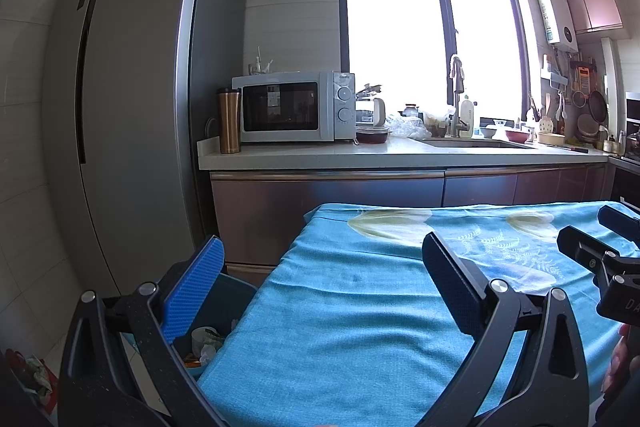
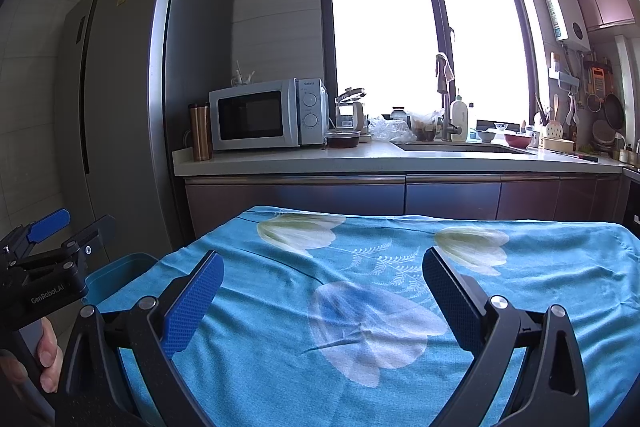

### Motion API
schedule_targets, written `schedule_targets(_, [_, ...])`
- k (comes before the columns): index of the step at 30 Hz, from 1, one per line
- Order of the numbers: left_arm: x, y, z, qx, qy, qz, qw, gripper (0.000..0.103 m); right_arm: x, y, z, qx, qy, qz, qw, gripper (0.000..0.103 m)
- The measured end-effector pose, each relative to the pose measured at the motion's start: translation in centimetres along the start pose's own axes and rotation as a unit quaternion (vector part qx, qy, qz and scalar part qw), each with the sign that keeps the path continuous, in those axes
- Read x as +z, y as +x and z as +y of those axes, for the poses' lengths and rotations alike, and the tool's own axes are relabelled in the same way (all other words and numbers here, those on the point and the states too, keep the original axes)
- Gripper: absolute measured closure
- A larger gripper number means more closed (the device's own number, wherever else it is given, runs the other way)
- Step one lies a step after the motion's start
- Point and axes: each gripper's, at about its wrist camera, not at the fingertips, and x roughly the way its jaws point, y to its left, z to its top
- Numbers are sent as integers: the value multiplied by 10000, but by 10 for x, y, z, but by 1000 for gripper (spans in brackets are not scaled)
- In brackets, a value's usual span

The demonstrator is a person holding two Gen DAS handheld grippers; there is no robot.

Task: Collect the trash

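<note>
Both the left gripper [image 1: 322,279] and right gripper [image 2: 323,287] gape wide, holding nothing. The trash bin [image 1: 230,301], at eight o'clock beside the blue tablecloth [image 2: 540,291], holds scraps; the cloth looks cleared, so collecting seems finished.

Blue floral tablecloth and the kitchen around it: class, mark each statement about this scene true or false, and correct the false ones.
1. Both the left gripper and the right gripper are open and hold nothing. True.
2. The teal plastic bin beside the cloth-covered table is empty. False: scraps of trash lie inside it.
3. The white microwave stands on the pale stone counter. True.
4. The copper-coloured travel mug stands to the right of the microwave. False: it stands to its left, beside the tall grey refrigerator.
5. Trash lies scattered on the blue floral tablecloth. False: no trash shows on the visible cloth.
</note>
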Motion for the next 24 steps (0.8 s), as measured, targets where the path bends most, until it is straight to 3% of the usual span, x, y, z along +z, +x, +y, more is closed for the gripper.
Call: schedule_targets(24, [0,9,0,-7,16,54,10000,6,-2,3,-5,-18,37,25,10000,7])
